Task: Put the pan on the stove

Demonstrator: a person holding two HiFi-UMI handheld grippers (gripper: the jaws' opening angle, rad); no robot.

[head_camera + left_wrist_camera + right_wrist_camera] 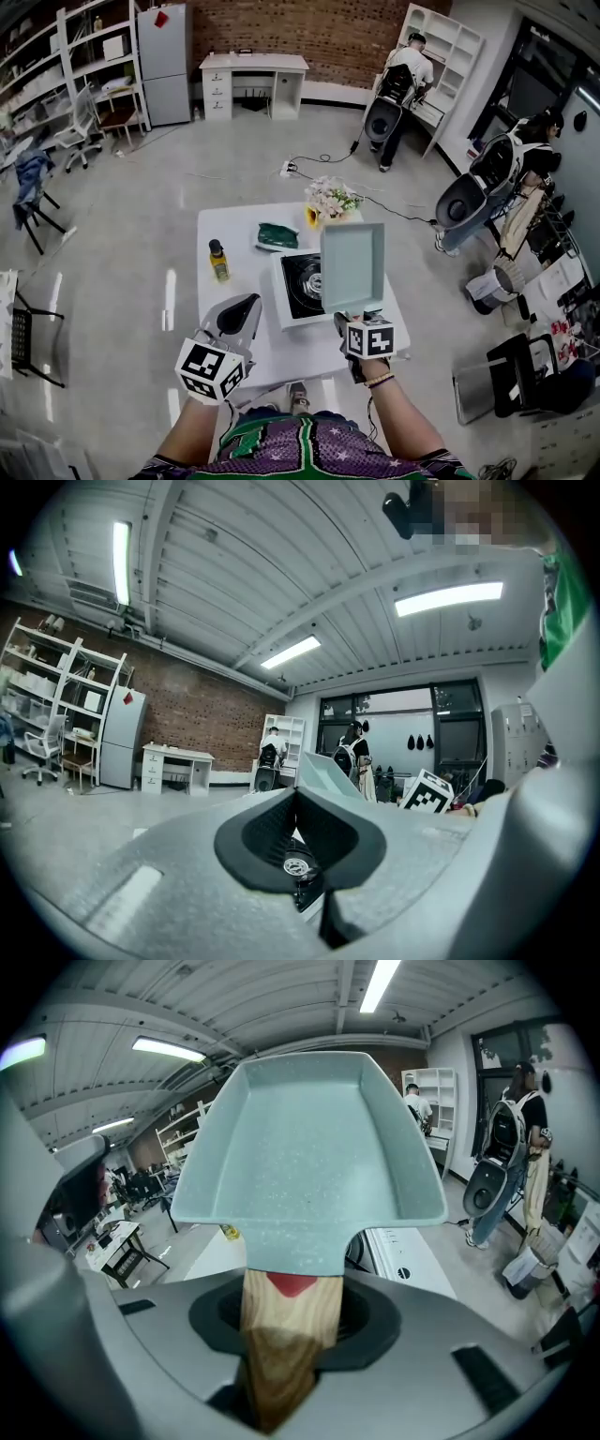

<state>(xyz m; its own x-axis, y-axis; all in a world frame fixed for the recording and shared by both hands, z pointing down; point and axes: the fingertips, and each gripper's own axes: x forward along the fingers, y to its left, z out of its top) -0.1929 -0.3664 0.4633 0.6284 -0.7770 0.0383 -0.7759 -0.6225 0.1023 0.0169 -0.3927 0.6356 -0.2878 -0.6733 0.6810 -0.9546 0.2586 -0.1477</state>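
A pale green square pan (353,265) with a wooden handle (291,1330) hangs tilted over the right side of a white single-burner stove (292,305) on the white table (234,230). My right gripper (345,324) is shut on the handle; in the right gripper view the pan (305,1157) fills the middle and hides most of the stove. My left gripper (246,309) hovers over the table's front left, beside the stove, with its jaws together and nothing in them. In the left gripper view the pan (328,778) shows just past the jaws.
A yellow bottle (218,260) stands left of the stove. A green pouch (277,235) and a bunch of flowers (330,200) sit at the table's far side. People with backpacks stand by shelves at the back right; chairs stand at the left.
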